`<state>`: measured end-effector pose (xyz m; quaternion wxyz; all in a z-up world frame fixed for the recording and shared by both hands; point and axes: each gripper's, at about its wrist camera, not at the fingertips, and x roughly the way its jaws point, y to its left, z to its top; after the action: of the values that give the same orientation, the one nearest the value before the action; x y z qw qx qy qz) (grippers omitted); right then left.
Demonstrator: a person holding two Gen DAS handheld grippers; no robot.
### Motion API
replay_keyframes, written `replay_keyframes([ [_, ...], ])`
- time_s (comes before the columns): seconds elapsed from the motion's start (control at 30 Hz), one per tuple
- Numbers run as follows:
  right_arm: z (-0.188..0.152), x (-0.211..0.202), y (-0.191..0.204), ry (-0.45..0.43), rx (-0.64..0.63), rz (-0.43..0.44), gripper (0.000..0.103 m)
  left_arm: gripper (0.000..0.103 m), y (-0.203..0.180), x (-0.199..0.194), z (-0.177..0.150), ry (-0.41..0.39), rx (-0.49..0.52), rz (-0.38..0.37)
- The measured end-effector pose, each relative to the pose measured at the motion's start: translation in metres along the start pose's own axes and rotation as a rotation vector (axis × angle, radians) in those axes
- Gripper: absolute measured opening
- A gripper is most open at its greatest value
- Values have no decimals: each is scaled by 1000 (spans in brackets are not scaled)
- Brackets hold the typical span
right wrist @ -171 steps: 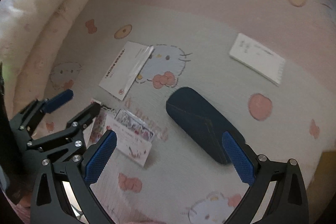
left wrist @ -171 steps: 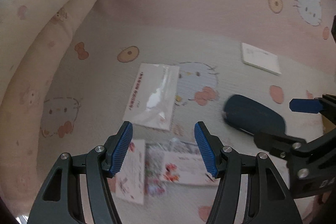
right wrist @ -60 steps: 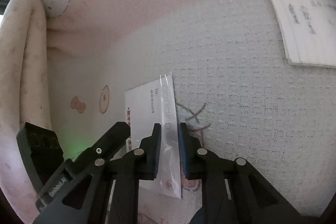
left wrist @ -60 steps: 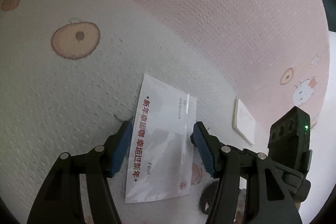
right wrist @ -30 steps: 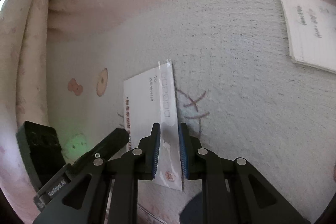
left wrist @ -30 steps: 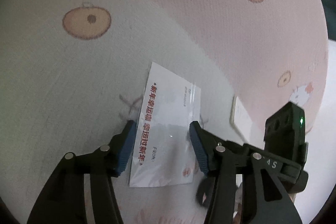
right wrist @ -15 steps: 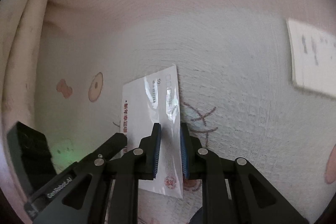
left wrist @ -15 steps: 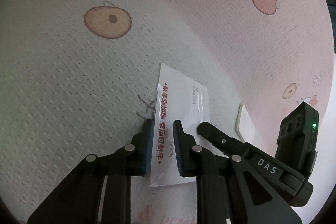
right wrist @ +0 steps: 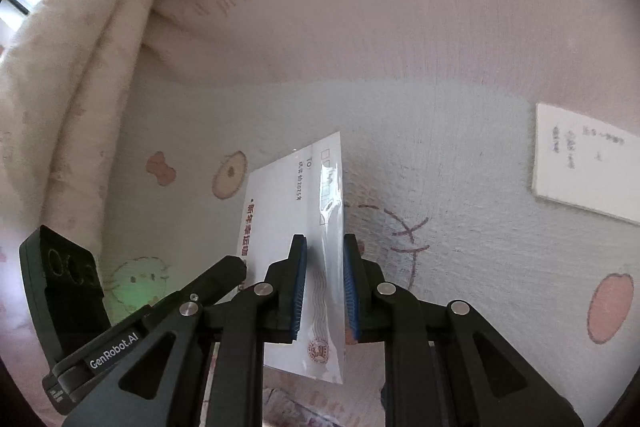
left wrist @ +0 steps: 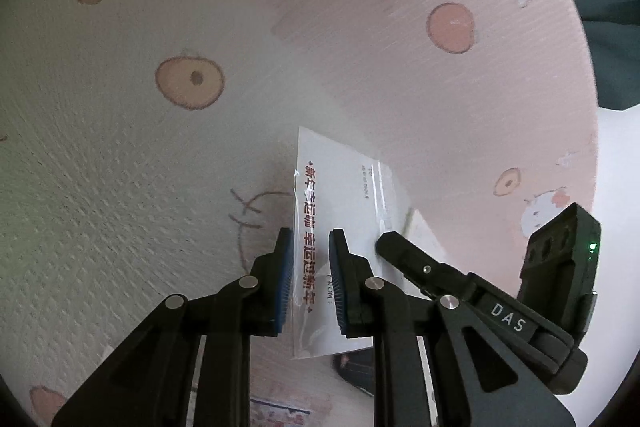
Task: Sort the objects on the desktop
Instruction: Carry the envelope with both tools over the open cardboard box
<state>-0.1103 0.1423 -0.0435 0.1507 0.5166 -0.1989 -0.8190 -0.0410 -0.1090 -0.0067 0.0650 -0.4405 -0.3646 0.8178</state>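
Observation:
A white envelope [left wrist: 340,195] in a clear sleeve, with red characters down one side, hangs lifted off the patterned blanket. My left gripper [left wrist: 309,243] is shut on its red-lettered edge. My right gripper [right wrist: 324,247] is shut on the opposite edge of the same envelope [right wrist: 292,203], where the sleeve's flap shines. Each gripper shows in the other's view: the right one [left wrist: 404,247] just right of the left fingers, the left one [right wrist: 228,267] at lower left. The envelope is held between the two, tilted up from the bed.
A white notepad [right wrist: 584,163] lies on the blanket to the right. A rolled quilt [right wrist: 68,75] rises along the left. A dark case [left wrist: 356,371] and printed cards [left wrist: 276,411] peek out below the envelope. The pink and pale cartoon blanket [left wrist: 120,187] spreads all around.
The left gripper closed from open onto the envelope's red-lettered edge. Both grippers then rose with the envelope, which now hangs clear of the blanket.

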Motion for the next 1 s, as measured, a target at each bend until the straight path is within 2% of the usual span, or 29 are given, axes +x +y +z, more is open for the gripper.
replay_keyframes([
  [0.2, -4, -25, 8, -36, -3, -8, 15, 19, -14, -18, -10, -3, 41, -11],
  [0.3, -8, -36, 7, -54, 1, -19, 15, 19, -37, -16, -24, 15, 63, -40],
  [0.43, -18, -77, -21, -92, 14, -33, 15, 19, -68, -15, -44, 41, 125, -55],
  [0.6, -34, -124, -63, -133, 47, -86, 15, 19, -114, 7, -87, 119, 189, -95],
  [0.87, -74, -192, -151, -198, 209, -189, 15, 19, -186, 51, -162, 271, 313, -168],
  [1.0, -89, -219, -183, -216, 260, -230, 15, 19, -206, 62, -184, 310, 341, -183],
])
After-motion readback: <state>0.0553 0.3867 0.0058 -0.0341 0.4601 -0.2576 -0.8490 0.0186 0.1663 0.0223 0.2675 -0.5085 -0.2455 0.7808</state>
